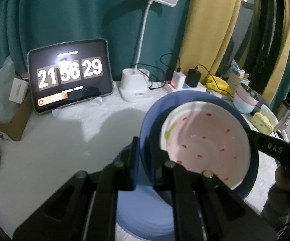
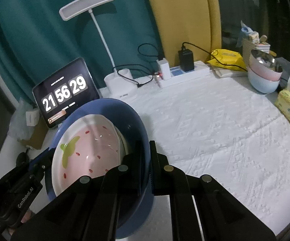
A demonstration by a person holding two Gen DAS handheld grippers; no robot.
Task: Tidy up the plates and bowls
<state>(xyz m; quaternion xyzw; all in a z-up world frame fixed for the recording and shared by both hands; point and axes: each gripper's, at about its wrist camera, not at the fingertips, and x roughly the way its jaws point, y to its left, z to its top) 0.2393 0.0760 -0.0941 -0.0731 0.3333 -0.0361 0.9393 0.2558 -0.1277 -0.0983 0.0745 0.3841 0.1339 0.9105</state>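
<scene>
clock tablet (image 2: 64, 93): far left, leaning against the teal curtain, reads 21:56:29.

lamp (image 2: 120, 84): just right of the tablet, cables trailing over to the power strip (image 2: 185, 74).

left gripper (image 1: 143, 158): fingers pinched on the left rim of the blue bowl (image 1: 155, 112), one finger inside, one outside.

blue bowl: held up off the table between both grippers and tipped pretty steeply. Under it, in the left view, there's another pale blue dish (image 1: 143, 206), can't tell if they're touching.

strawberry plate (image 1: 205, 140): white and pink, sitting loose inside the blue bowl, leaning on its wall. Nothing grips it directly as far as I can see.

right gripper (image 2: 145, 160): fingers clamped on the right rim of the blue bowl, same inside/outside pinch.

table (image 2: 215, 130): white quilted cloth, open space to the right.

bowl stack (image 2: 264, 74): far right, pink in pale blue with a metal one on top, next to the yellow packs.

what could go wrong: honestly the tilt worries me. The plate's only resting in there, so tipping further could slide it out over the rim. Also two thin-edge pinches on glossy ceramic, so if the hands pull apart or twist unevenly, one grip could slip and drop the lot.
</scene>
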